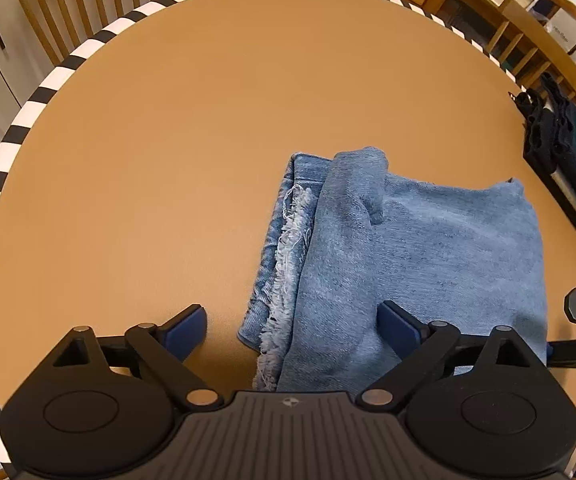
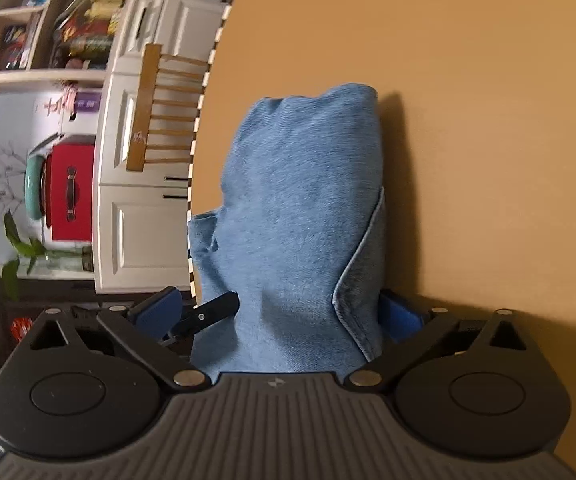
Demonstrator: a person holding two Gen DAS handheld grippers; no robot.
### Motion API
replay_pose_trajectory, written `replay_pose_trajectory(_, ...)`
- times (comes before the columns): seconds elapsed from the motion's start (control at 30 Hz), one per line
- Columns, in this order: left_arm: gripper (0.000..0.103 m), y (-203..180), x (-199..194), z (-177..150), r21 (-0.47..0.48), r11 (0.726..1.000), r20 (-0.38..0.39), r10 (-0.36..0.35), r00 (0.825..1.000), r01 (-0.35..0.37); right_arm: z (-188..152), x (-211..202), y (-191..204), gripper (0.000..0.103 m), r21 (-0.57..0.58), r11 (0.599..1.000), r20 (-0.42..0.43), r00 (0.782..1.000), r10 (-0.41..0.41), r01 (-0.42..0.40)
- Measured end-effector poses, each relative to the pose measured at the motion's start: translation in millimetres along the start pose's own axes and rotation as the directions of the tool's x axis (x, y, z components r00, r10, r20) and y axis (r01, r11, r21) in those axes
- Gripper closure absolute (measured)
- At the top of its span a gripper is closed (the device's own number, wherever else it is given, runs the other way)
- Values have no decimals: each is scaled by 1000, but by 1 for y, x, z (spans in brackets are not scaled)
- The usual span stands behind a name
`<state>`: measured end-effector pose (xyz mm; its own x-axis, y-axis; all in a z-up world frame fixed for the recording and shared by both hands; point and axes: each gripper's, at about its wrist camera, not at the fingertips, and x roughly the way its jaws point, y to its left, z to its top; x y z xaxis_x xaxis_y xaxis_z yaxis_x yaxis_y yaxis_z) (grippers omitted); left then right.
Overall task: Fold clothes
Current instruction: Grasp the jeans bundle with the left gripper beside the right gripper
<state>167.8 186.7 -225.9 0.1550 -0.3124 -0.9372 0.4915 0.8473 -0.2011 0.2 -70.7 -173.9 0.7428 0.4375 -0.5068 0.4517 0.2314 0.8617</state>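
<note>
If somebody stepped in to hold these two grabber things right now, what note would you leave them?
Left gripper: open, low over the near edge of the folded denim garment, holding nothing.
Right gripper: open, cloth between its fingers but not pinched.
The denim lies on the round tan table, folded over, with a frayed hem showing along one side and a bump at the far end.
Done: at least one fold.
Left: probably flatten the bump and square the edges; another fold may be wanted.
A dark stack sits at the table's edge.
</note>
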Motion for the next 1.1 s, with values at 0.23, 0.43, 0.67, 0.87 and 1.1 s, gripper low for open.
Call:
replay_pose_trajectory(0.23, 7, -1, 0, 1, -2, 1000, -7, 2, 1000, -2, -5, 0, 8, 0, -48, 998, 27, 999, -35, 36)
replay_pose_trajectory(0.43, 7, -2, -1, 3, -7, 1000, -13, 2, 1000, -2, -8, 3, 14, 0, -39, 997, 54, 996, -71, 73)
replay_pose_trajectory(0.67, 6, 0, -1, 5, -8, 1000, -20, 0, 1000, -1, -1, 4, 7, 0, -14, 999, 29, 999, -35, 35)
replay_pose_trajectory(0.87, 3, 0, 0, 5, -4, 1000, -28, 8, 1000, -8, 7, 6, 2, 0, 13, 1000, -20, 1000, -5, 5)
replay_pose_trajectory(1.1, 3, 0, 0, 6, -6, 1000, -31, 7, 1000, -7, 3, 6, 1, 0, 35, 999, 9, 1000, 8, -8)
